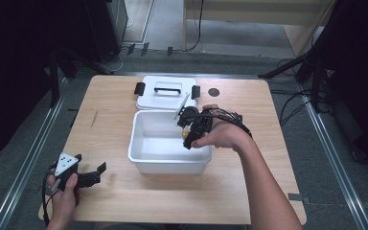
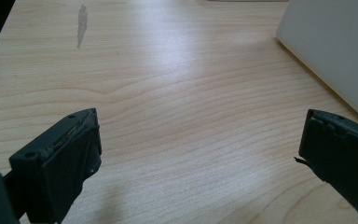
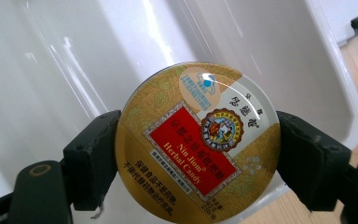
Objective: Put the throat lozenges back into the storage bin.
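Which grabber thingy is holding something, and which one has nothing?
The right gripper holds the round candy tin over the white bin. The left gripper is open, holding nothing.

gold-and-red candy tin, white bin

— Where's my right gripper?
— Over the white bin's right side, your right hand wrapped round it, forearm running in from the near edge; its jaws are clamped on either side of something round.
— And my left gripper?
— Low, left of the bin's near corner, held in my left hand, jaws spread wide with nothing between them
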`<state>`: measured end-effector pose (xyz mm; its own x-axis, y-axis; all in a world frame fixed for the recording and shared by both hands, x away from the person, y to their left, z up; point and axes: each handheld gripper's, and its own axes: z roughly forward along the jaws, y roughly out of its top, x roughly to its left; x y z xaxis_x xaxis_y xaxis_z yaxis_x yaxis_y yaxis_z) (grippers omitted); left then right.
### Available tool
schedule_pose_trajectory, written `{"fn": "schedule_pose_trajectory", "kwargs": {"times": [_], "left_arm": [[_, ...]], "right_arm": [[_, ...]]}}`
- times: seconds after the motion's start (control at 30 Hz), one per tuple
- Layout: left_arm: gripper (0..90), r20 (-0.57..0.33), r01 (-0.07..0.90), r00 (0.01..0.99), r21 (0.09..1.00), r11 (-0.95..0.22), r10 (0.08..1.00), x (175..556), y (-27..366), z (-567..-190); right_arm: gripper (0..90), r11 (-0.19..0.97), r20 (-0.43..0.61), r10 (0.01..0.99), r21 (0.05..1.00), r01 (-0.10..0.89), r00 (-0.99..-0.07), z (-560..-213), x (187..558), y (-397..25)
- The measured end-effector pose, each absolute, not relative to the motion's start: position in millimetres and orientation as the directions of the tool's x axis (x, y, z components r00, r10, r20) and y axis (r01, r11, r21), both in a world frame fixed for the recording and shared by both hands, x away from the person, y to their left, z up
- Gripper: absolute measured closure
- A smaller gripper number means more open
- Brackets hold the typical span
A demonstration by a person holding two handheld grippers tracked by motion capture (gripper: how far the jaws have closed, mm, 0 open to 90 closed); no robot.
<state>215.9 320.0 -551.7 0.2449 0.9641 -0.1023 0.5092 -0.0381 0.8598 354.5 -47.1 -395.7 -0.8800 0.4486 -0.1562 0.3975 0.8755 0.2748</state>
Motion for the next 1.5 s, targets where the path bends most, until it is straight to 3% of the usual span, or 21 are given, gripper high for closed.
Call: {"fn": "schedule_pose_trajectory", "kwargs": {"times": [0.5, 0.93, 1.5], "left_arm": [[0.0, -0.1, 0.51, 0.247, 0.859, -0.042, 0.964, 215.9, 320.1, -551.6], [0.0, -0.099, 0.512, 0.249, 0.858, -0.044, 0.963, 215.8, 320.0, -551.6], [0.0, -0.096, 0.513, 0.25, 0.857, -0.048, 0.963, 215.8, 320.0, -551.4]], "right_arm": [[20.7, 0.895, -0.206, 0.419, 0.257, 0.364, -0.884, -423.7, 357.5, -47.8], [20.7, 0.922, -0.232, 0.382, 0.16, 0.353, -0.894, -442.2, 359.0, -43.0], [15.5, 0.895, -0.215, 0.428, 0.235, 0.379, -0.878, -431.7, 356.0, -47.6]]}}
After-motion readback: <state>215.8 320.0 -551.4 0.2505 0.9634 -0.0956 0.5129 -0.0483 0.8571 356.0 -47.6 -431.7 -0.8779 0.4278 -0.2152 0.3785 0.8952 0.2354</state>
